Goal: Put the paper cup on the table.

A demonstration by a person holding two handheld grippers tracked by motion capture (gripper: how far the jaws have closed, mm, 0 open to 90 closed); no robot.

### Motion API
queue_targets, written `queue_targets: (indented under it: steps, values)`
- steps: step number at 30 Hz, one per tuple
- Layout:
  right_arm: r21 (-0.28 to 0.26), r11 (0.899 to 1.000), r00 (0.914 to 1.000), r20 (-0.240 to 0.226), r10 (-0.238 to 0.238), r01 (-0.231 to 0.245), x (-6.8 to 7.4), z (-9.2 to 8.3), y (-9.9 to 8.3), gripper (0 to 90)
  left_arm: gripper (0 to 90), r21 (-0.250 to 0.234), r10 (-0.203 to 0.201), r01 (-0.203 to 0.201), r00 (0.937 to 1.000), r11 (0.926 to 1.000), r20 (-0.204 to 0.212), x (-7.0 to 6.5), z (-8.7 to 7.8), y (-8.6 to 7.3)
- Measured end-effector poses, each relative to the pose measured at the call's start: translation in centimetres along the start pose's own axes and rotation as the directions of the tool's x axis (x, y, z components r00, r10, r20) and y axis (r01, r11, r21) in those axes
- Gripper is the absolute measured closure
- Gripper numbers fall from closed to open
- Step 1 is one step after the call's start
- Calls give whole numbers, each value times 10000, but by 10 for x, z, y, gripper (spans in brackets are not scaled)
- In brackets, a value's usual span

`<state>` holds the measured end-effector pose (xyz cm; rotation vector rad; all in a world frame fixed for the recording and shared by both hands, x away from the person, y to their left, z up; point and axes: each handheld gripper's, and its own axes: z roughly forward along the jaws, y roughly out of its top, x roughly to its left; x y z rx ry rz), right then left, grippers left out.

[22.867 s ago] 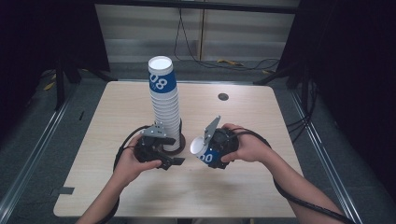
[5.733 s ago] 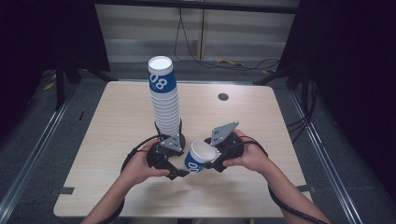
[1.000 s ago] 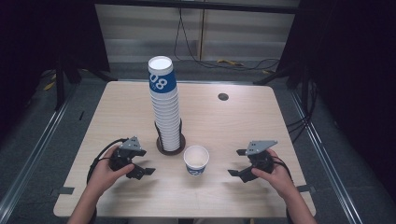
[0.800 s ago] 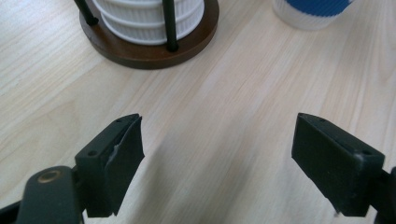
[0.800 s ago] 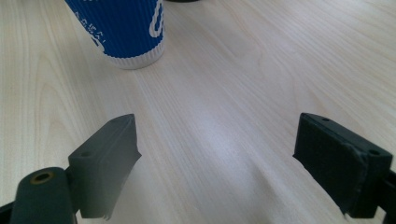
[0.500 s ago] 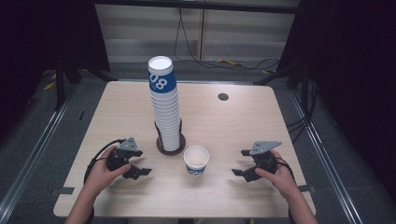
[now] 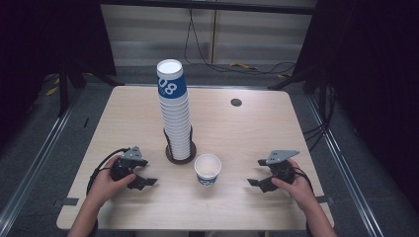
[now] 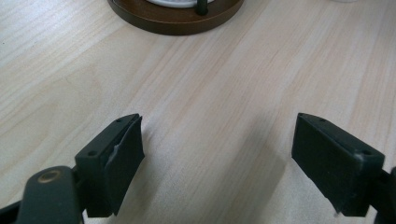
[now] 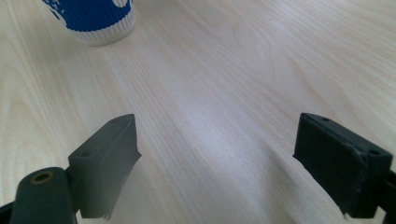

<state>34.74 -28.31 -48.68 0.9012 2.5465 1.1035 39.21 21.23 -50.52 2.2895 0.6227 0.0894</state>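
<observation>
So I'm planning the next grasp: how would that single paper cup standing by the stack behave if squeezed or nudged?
The single cup looks empty, so it is probably very light and would slide or tip at a nudge. Its open rim and thin ribbed wall suggest that a hard squeeze would dent it. It stands upright, narrower at the base, apart from the stack of cups; tipped over, it would likely roll in a curve.

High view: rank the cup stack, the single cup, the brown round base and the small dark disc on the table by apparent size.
1. Cup stack
2. Brown round base; single cup looks about as wide, so unsure
3. Small dark disc
</observation>
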Motion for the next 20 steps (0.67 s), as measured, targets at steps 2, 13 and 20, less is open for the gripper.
queue_targets:
  steps: [2,13,20]
  values:
    - [29,10000,10000,-17,37,-36,0,1,-1,129,165,6,68,-68,10000,10000,-43,1,0,-1]
    - [649,9977,9996,189,-215,202,-2,7,-8,129,152,-133,442,-444,9989,9989,-171,0,1,-3]
    - [563,9984,9995,277,-125,110,-4,7,-10,123,145,-163,602,-606,9978,9980,-274,-2,3,-3]
